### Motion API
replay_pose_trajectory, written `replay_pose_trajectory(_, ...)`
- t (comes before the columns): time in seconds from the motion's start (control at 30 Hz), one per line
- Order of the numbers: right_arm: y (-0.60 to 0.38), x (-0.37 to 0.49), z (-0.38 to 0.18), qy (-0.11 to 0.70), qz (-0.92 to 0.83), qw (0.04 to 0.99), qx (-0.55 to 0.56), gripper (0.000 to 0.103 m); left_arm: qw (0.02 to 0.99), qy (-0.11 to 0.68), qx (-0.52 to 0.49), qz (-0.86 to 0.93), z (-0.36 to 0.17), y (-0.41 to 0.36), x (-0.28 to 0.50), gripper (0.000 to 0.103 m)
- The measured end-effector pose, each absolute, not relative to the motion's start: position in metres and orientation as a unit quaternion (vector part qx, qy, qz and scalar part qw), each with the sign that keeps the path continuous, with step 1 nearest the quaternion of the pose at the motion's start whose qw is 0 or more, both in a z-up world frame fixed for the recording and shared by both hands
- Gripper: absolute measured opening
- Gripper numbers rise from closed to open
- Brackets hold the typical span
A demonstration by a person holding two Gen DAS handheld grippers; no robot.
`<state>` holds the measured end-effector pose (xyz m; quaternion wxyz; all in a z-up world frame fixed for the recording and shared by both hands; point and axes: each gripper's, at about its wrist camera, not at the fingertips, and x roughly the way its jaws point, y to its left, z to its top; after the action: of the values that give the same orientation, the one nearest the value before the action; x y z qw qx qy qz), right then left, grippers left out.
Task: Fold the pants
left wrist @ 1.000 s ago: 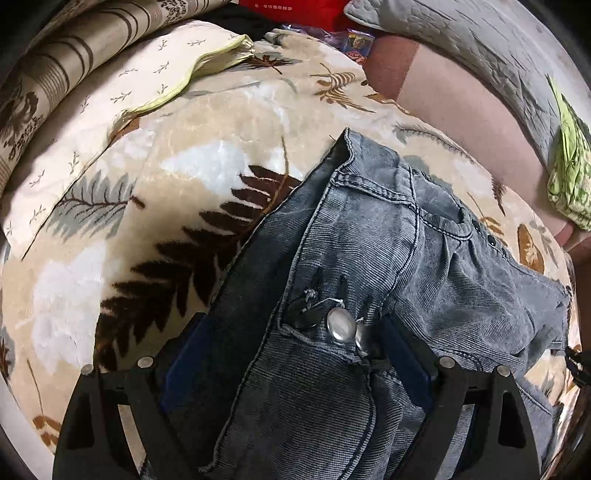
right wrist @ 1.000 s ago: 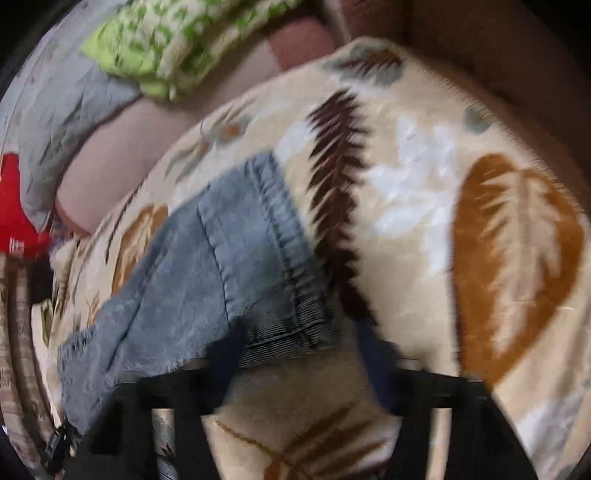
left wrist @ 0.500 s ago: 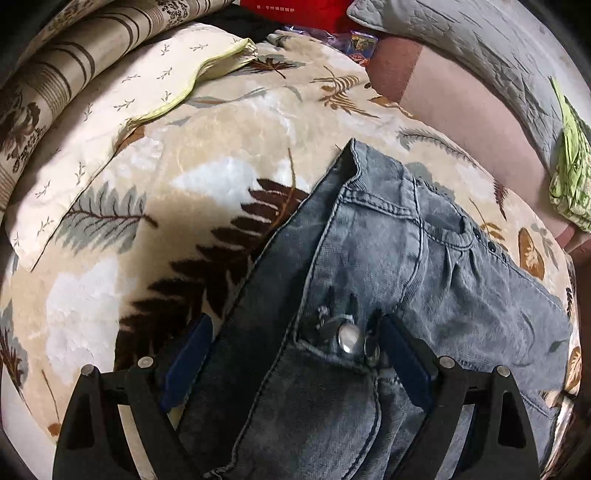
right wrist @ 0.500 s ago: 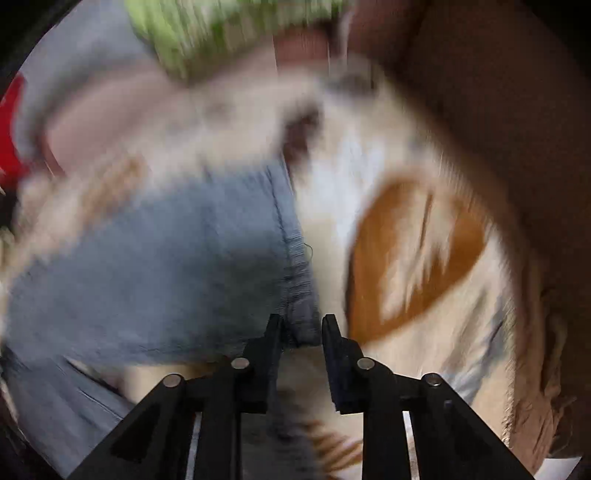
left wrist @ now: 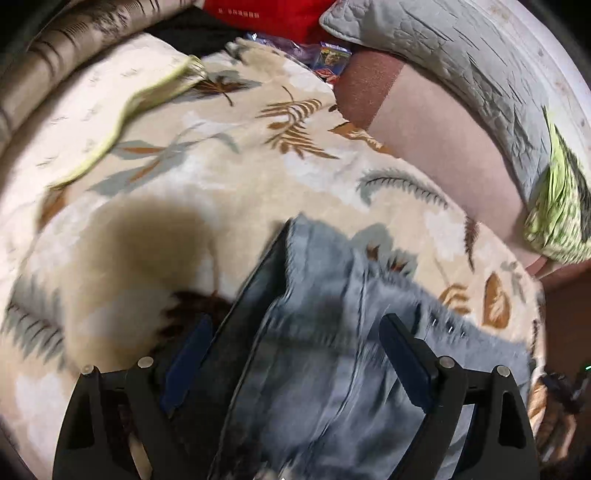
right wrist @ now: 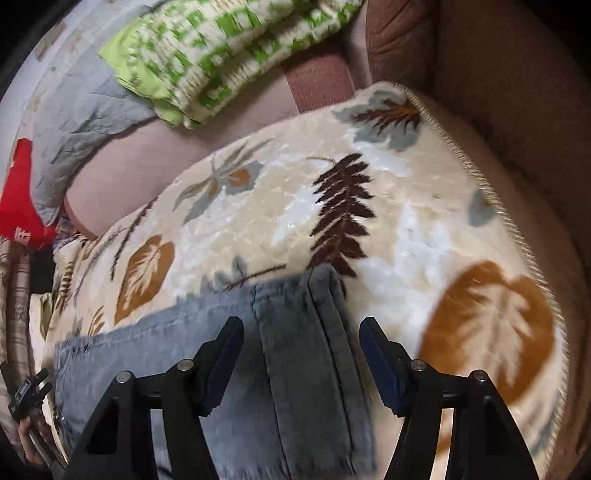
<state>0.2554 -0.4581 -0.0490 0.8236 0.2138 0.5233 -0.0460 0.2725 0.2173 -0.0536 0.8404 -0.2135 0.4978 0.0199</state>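
Observation:
Grey-blue denim pants [left wrist: 332, 350] lie on a cream blanket with a leaf print [left wrist: 221, 192]. In the left wrist view my left gripper [left wrist: 291, 343] is open, its blue-padded fingers standing on either side of the pants' waist end; the picture is blurred. In the right wrist view the hem end of the pants [right wrist: 295, 350] lies on the same blanket [right wrist: 369, 206]. My right gripper [right wrist: 301, 339] is open, its fingers on either side of the hem edge, not closed on the cloth.
A grey quilted pillow [left wrist: 461, 66], a green-and-white cloth [right wrist: 221, 51] and a red item [left wrist: 266, 14] lie along the far side on a pinkish sofa [left wrist: 436, 136]. The blanket's fringed edge [right wrist: 517, 236] runs at the right.
My right gripper, shut half a second ago, has opened and now straddles the hem. The left view has drawn back along the pants, and the waist button is no longer seen.

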Motion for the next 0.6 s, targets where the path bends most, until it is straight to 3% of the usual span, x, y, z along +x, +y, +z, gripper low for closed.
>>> replay_pose_trajectory(0.27,-0.459,0.264,-0.064,0.533,-0.044,0.821,0.200,0.069,0.829,0.506,-0.238,0.001,-0.062,0.221,0.315,0.086)
replay_pose_trajectory(0.43,-0.472,0.267,-0.063,0.531,-0.039,0.819,0.215,0.069,0.817,0.518,-0.253,-0.013,-0.072,0.218,0.331,0.062)
replay_pose_trajectory(0.5,-0.474,0.269,-0.062,0.532,-0.033,0.817,0.220,0.069,0.817,0.524,-0.241,-0.016,-0.075,0.213,0.336,0.037)
replay_pose_trajectory(0.57,-0.474,0.271,-0.058,0.531,-0.030,0.819,0.215,0.068,0.816,0.532,-0.224,-0.015,-0.078,0.207,0.340,0.024)
replay_pose_trajectory(0.6,-0.474,0.274,-0.057,0.530,-0.029,0.821,0.211,0.068,0.817,0.533,-0.221,-0.014,-0.079,0.206,0.341,0.023)
